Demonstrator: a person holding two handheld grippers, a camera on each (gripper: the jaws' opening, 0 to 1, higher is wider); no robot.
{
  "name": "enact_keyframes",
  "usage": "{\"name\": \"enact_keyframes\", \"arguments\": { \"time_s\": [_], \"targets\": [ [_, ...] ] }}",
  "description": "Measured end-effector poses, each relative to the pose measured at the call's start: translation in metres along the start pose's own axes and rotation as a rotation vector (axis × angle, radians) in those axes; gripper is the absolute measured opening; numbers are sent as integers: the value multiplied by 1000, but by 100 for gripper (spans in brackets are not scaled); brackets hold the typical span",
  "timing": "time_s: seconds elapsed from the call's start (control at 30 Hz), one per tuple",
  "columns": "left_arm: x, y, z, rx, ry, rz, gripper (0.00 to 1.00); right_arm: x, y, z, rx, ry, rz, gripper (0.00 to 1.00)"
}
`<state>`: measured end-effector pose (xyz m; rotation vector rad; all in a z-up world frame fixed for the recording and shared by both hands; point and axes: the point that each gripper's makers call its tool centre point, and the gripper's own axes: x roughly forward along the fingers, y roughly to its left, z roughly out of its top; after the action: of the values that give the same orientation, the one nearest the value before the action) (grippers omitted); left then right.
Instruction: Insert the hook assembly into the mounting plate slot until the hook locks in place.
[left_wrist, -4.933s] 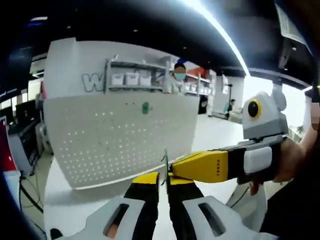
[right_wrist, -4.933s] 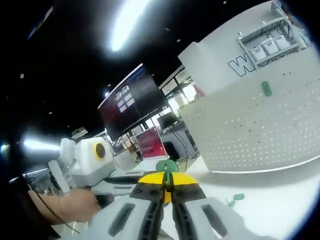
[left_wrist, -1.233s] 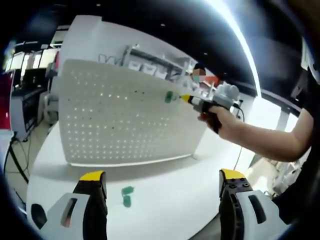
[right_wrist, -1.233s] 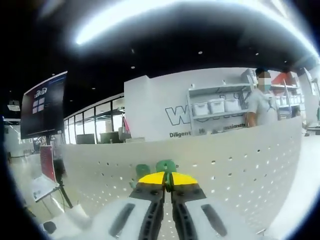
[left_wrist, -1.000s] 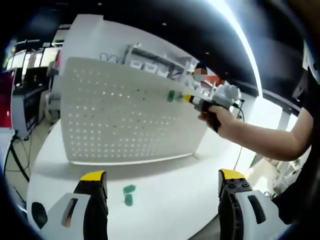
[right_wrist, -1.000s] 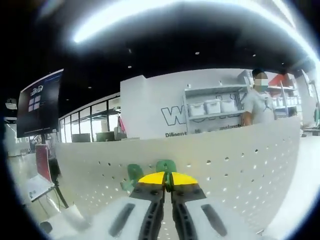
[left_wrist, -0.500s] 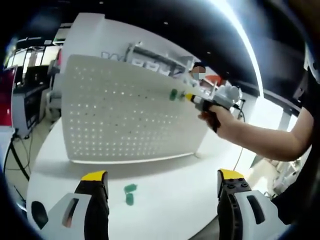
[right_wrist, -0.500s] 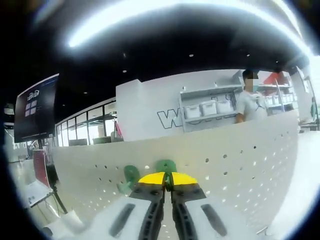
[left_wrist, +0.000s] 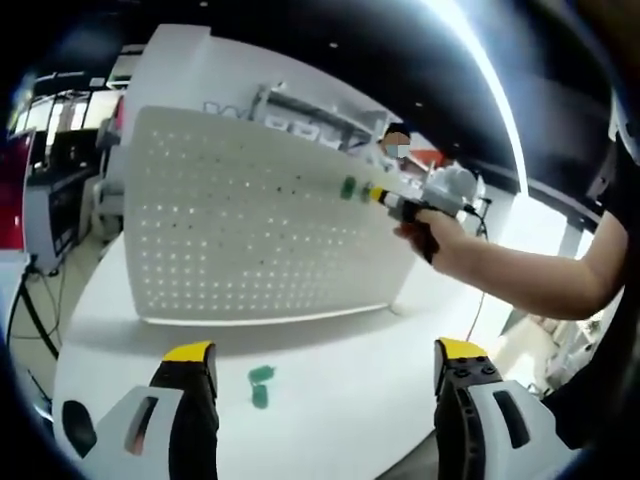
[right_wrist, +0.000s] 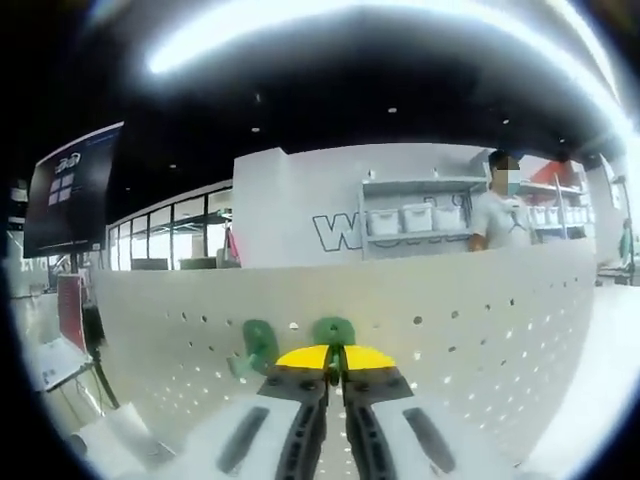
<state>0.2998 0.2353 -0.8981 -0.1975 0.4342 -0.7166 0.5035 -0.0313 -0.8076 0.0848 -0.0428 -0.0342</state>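
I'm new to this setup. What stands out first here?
The big white pegboard standing on the white table. The right gripper, shut on a green hook, is up against it beside another green hook. More green pieces lie on the table before the open left gripper.

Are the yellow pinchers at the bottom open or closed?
Open. In the left gripper view, the left gripper has its two yellow-tipped jaws standing far apart, with bare white table between them.

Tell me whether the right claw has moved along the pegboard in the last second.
Barely: the right claw stays beside the mounted green hook on the pegboard.
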Motion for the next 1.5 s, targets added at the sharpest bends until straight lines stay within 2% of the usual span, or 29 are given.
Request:
{"name": "enact_keyframes", "arguments": {
  "time_s": [0.17, 0.4, 0.73, 0.8, 0.9, 1.17, 1.3, 1.4, 1.5],
  "targets": [
    [-4, 2, -3, -3, 3, 9, 91, 0, 2, -2, -7, 20, 12, 5],
    [-7, -1, -4, -12, 2, 6, 91, -7, 8, 6, -13, 18, 15, 13],
    [-14, -4, -7, -6, 11, 13, 91, -21, 6, 51, 11, -64, 41, 18],
    [-15, -5, -9, -7, 17, 12, 91, -23, 0, 51, -6, -55, 36, 19],
    [-17, -5, -10, -6, 20, 15, 91, -33, -8, 51, 15, -49, 32, 20],
    [-24, -7, -13, -9, 26, 26, 91, -69, -18, 50, -3, -24, 63, 22],
    [-27, -9, -17, -11, 31, 31, 91, -89, -24, 43, -9, 2, 82, 22],
    [-30, -11, -21, -12, 38, 32, 91, -102, -28, 35, -62, 35, 107, 22],
    [-33, -12, -25, -10, 47, 37, 91, -112, -32, 29, -53, 55, 122, 23]
  ]
}}
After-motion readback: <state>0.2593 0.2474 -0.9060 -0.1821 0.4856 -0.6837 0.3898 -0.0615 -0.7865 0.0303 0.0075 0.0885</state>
